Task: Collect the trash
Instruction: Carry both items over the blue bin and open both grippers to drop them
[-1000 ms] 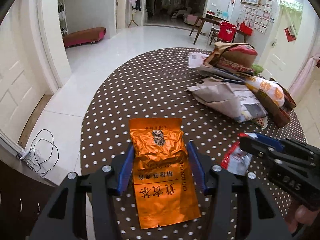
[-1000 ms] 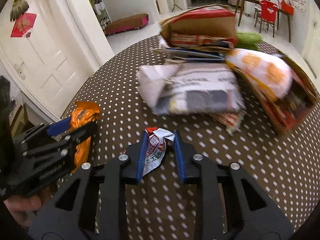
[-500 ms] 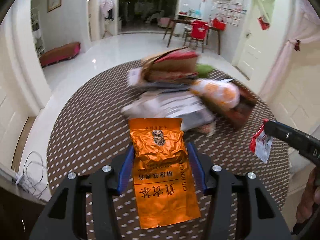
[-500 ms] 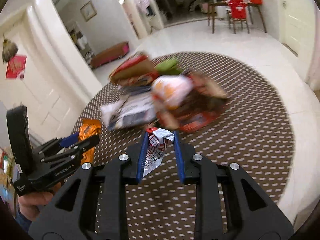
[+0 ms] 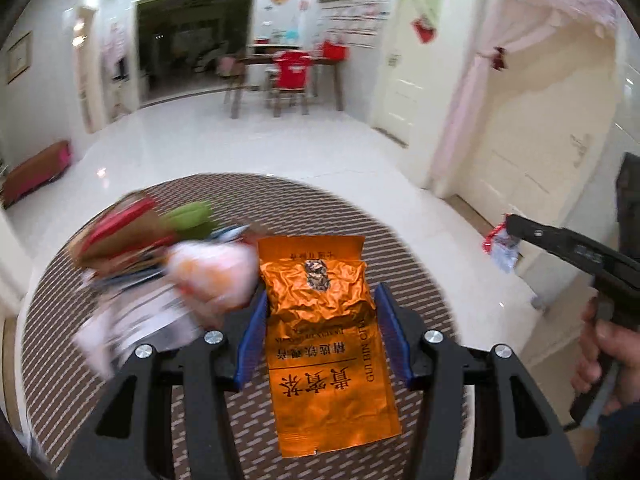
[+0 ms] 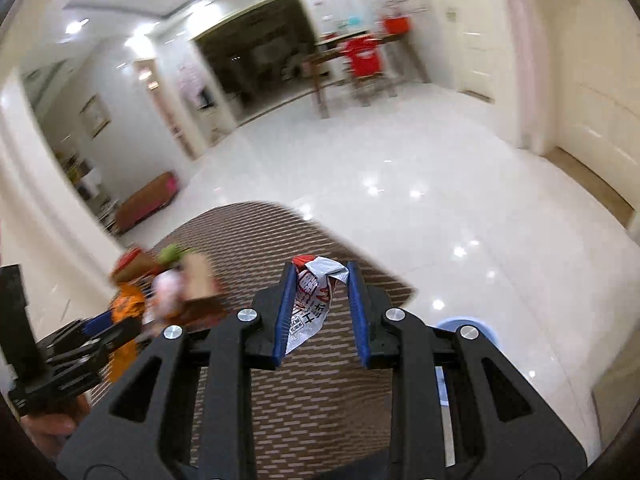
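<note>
One view only, right wrist: blue bin (image 6: 466,326) beside table (image 6: 256,232).

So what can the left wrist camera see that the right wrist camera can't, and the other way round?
Only the left view shows the printed face of the orange bag in the left gripper, and the right hand.

Only the right view shows a blue rim on the floor, and the red-and-white wrapper close up in the right gripper.

Both show the table, the blurred pile, the red chair, and each other's gripper.
</note>
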The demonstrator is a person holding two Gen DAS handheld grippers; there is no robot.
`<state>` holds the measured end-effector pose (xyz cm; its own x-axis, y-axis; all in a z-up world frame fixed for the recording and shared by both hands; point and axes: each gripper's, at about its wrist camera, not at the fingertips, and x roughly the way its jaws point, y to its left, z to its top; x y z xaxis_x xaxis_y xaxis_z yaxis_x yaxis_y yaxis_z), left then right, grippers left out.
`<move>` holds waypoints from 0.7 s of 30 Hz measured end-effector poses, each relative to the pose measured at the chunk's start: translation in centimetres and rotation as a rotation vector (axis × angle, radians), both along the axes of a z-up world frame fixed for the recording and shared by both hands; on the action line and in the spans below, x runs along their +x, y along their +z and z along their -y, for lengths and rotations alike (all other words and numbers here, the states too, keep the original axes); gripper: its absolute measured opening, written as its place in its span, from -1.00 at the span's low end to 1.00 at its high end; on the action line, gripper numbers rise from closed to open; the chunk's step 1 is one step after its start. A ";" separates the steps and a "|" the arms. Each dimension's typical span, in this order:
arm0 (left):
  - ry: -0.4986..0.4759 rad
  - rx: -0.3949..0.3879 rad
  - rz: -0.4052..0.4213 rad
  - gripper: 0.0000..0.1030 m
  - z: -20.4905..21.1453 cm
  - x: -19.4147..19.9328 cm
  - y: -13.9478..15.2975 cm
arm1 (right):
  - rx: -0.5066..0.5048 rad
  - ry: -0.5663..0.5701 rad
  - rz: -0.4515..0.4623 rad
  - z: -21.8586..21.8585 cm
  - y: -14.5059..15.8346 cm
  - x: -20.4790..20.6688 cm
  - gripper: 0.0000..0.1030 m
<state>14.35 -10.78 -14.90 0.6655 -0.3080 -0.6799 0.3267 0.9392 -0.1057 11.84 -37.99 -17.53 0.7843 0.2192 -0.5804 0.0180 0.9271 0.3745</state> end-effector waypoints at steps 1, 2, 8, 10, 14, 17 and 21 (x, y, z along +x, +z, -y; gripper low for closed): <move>-0.020 0.001 -0.001 0.01 1.0 0.2 0.0 | -0.003 -0.027 -0.010 1.3 -0.3 0.1 -0.50; -0.049 0.002 -0.004 0.01 2.5 0.5 0.0 | -0.005 -0.056 -0.027 2.9 -0.9 0.4 -0.50; -0.180 0.015 -0.030 0.01 9.8 2.2 -1.2 | 0.016 -0.159 -0.131 9.6 -4.7 1.6 -0.50; -0.206 0.019 -0.048 0.01 11.8 3.0 -1.9 | 0.023 -0.175 -0.163 11.0 -6.0 2.2 -0.50; -0.242 0.034 -0.087 0.01 15.3 5.3 -3.6 | 0.046 -0.188 -0.250 13.8 -9.6 4.3 -0.35; -0.265 0.055 -0.113 0.01 17.8 6.6 -4.9 | 0.113 -0.215 -0.303 16.0 -12.1 5.1 0.15; -0.301 0.083 -0.158 0.01 21.0 8.4 -6.8 | 0.158 -0.259 -0.302 17.5 -12.8 4.5 0.29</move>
